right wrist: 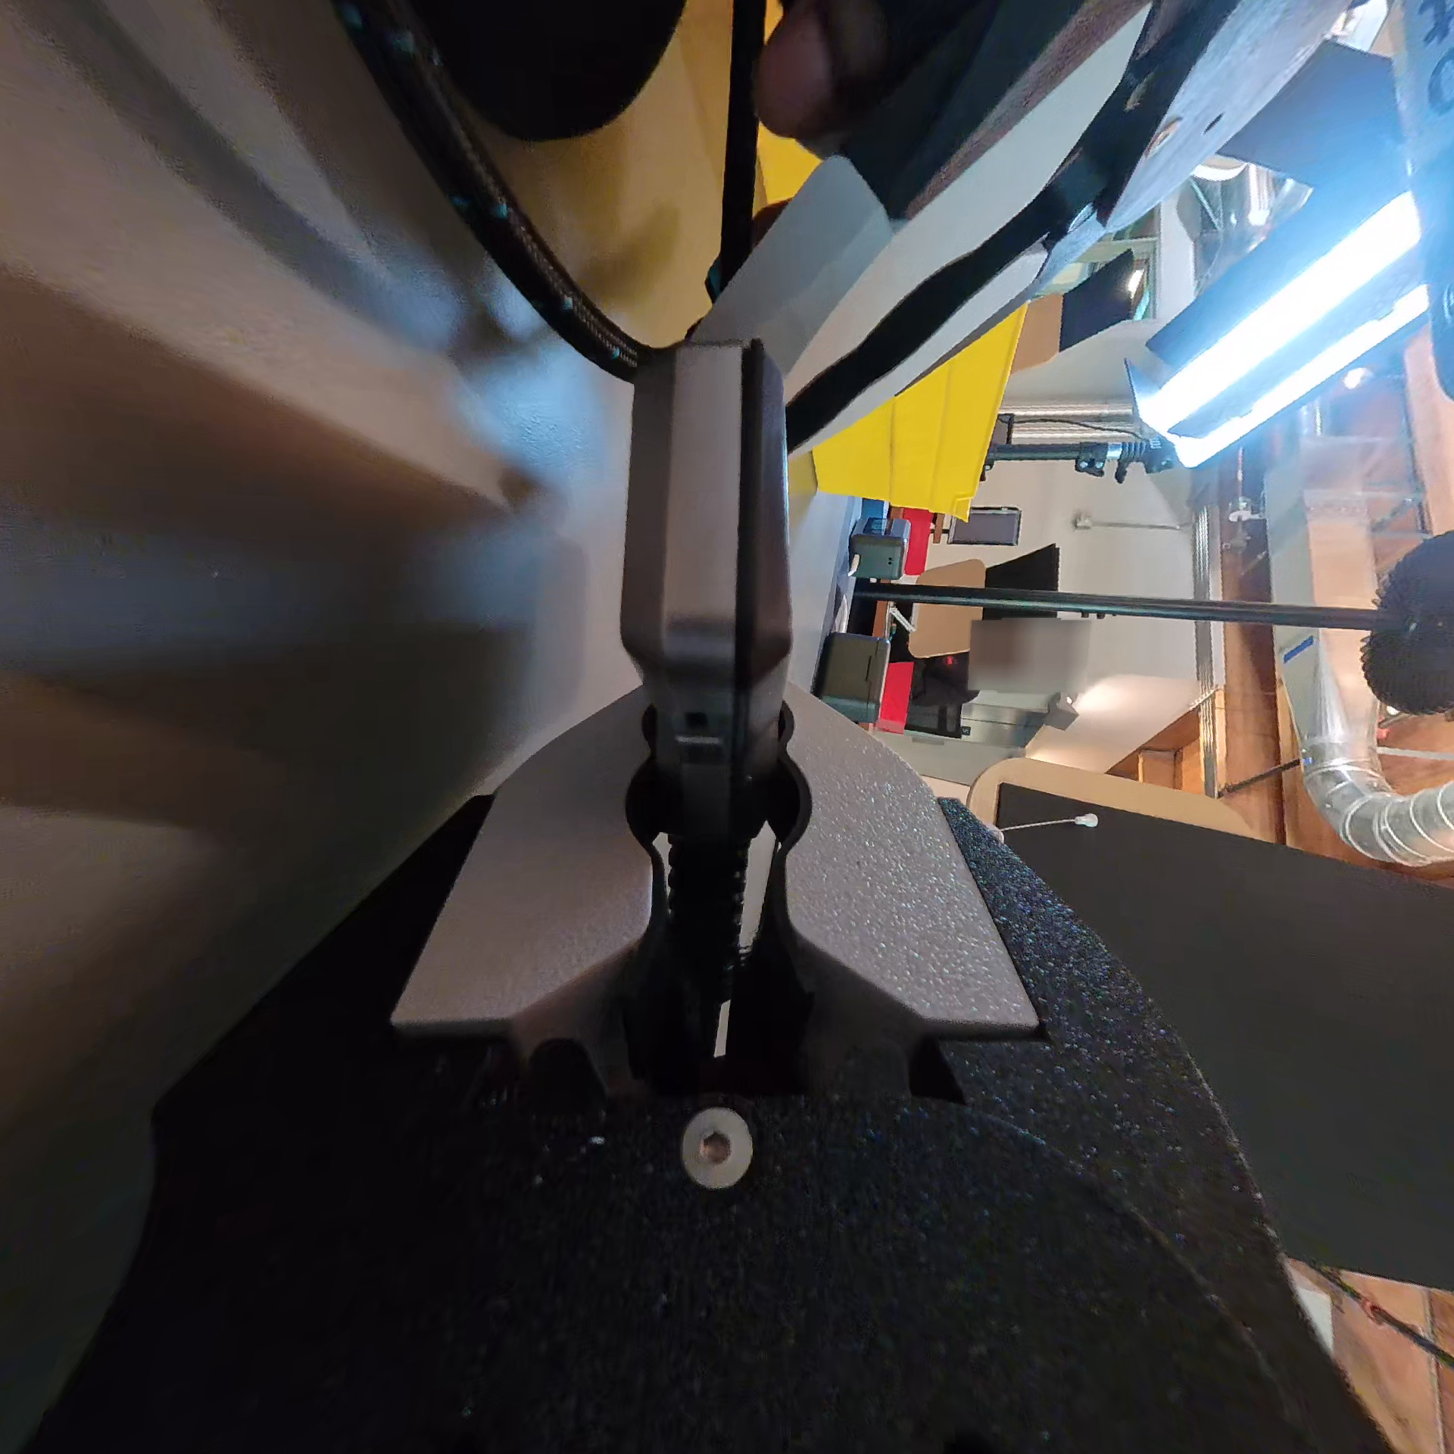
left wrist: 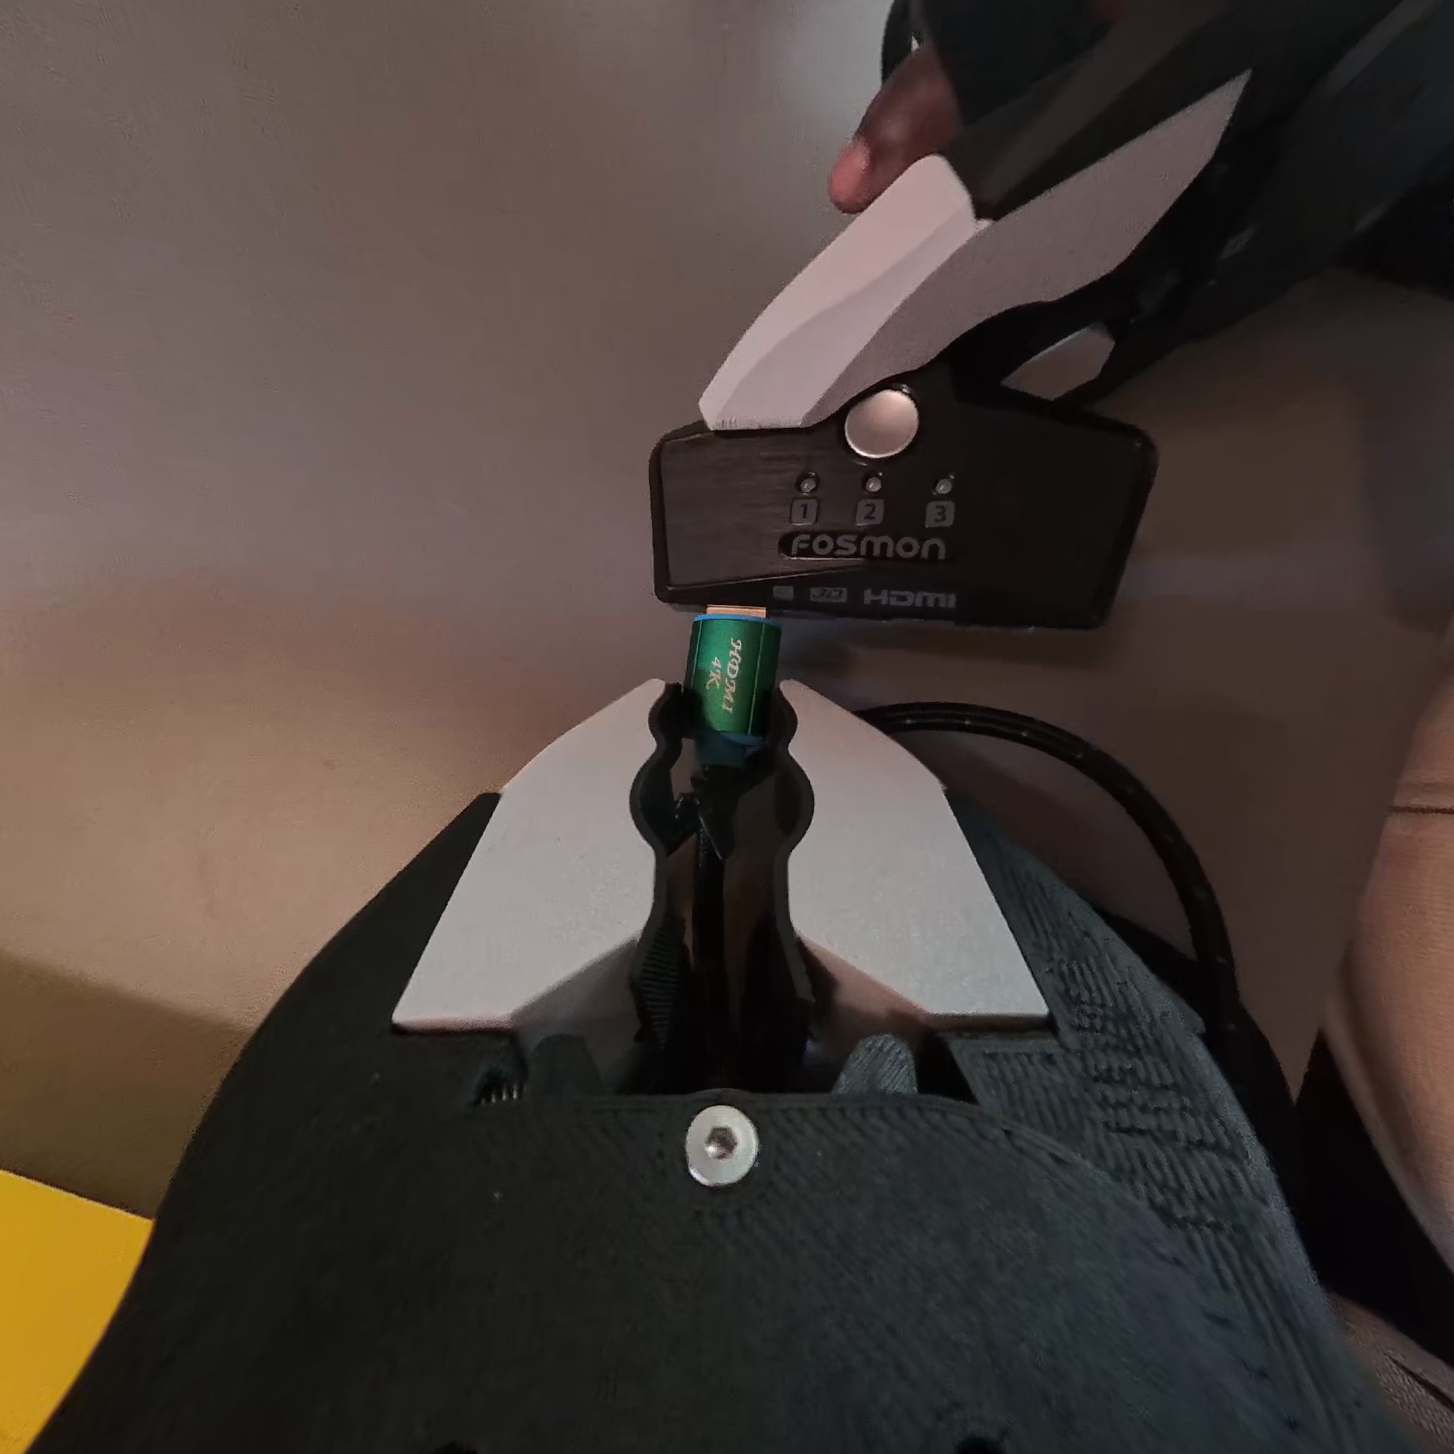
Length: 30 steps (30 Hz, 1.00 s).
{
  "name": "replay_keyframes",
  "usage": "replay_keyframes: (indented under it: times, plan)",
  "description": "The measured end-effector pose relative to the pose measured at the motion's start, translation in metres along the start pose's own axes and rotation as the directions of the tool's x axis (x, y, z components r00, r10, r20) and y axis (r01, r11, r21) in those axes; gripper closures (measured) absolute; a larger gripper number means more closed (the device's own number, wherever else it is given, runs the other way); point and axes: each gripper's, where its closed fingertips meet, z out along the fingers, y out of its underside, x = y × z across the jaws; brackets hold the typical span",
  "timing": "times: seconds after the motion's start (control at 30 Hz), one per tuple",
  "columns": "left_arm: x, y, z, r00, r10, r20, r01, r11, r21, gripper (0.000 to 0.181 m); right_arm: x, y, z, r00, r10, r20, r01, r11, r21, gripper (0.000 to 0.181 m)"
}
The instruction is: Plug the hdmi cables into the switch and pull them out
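Left wrist view: left gripper (left wrist: 728,696) jaws clamped on green HDMI plug (left wrist: 725,686), long axis pointing ahead, gold tip at switch (left wrist: 897,523) near edge. Right gripper (right wrist: 717,728) jaws pinch the switch edge-on above counter (left wrist: 330,488).

The beige counter (left wrist: 354,393) carries a black braided cable (left wrist: 1164,850) looped at right and a yellow object (left wrist: 55,1290) at its near-left corner.

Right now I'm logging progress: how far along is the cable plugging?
Done: the left tool has gripped the green metal HDMI plug, and the right tool clamps the black brushed switch box. In hand: the plug's gold tip sits at the box's near-edge port, metal still showing, so not fully seated. Left: pushing it home, then pulling it out.
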Motion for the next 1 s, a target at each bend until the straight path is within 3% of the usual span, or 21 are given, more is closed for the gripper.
replay_keyframes:
  times: [0.2,0.3,0.37,0.47,0.53,0.6,0.67,0.77,0.83,0.93,1.0]
  plan:
    - [-0.001,0.0,-0.001,0.998,-0.029,0.055,0.031,0.999,-0.036,0.16,0.001,0.002,0.001,1.0,-0.008,-0.002,0.008,1.0,-0.011,0.159]
    - [0.004,-0.027,-0.015,0.991,-0.121,0.052,0.114,0.987,0.114,0.153,0.016,0.004,-0.005,0.999,0.029,-0.028,-0.03,0.999,-0.018,0.158]
    - [0.005,-0.048,-0.04,0.985,-0.162,0.057,0.142,0.956,0.258,0.135,0.023,0.013,-0.013,0.999,0.036,-0.034,-0.038,0.998,-0.048,0.158]
    - [0.009,-0.07,-0.096,0.986,-0.152,0.07,0.099,0.868,0.486,0.135,0.024,0.027,-0.025,0.996,0.085,-0.036,-0.088,0.994,-0.072,0.158]
    - [-0.01,-0.066,-0.137,0.961,-0.199,0.191,0.059,0.825,0.562,0.135,0.024,0.032,-0.029,0.994,0.097,-0.047,-0.1,0.991,-0.088,0.158]
    - [-0.044,-0.043,-0.175,0.885,-0.266,0.382,0.019,0.841,0.541,0.136,0.024,0.034,-0.029,0.993,0.104,-0.048,-0.108,0.989,-0.098,0.158]
    - [-0.078,-0.011,-0.202,0.802,-0.269,0.532,0.019,0.903,0.428,0.138,0.026,0.031,-0.029,0.99,0.127,-0.055,-0.131,0.989,-0.076,0.158]
    - [-0.118,0.041,-0.21,0.783,-0.178,0.596,0.12,0.984,0.135,0.139,0.024,0.029,-0.027,0.987,0.153,-0.048,-0.156,0.986,-0.053,0.158]
    - [-0.143,0.063,-0.209,0.785,-0.132,0.605,0.17,0.985,-0.006,0.143,0.023,0.032,-0.027,0.989,0.142,-0.045,-0.145,0.988,-0.062,0.158]
    - [-0.174,0.067,-0.196,0.785,-0.368,0.497,0.382,0.921,0.079,0.152,0.021,0.034,-0.028,0.989,0.137,-0.048,-0.14,0.988,-0.072,0.158]
    - [-0.202,0.067,-0.191,0.729,-0.533,0.428,0.511,0.841,0.176,0.151,0.022,0.036,-0.027,0.99,0.132,-0.053,-0.136,0.988,-0.077,0.158]
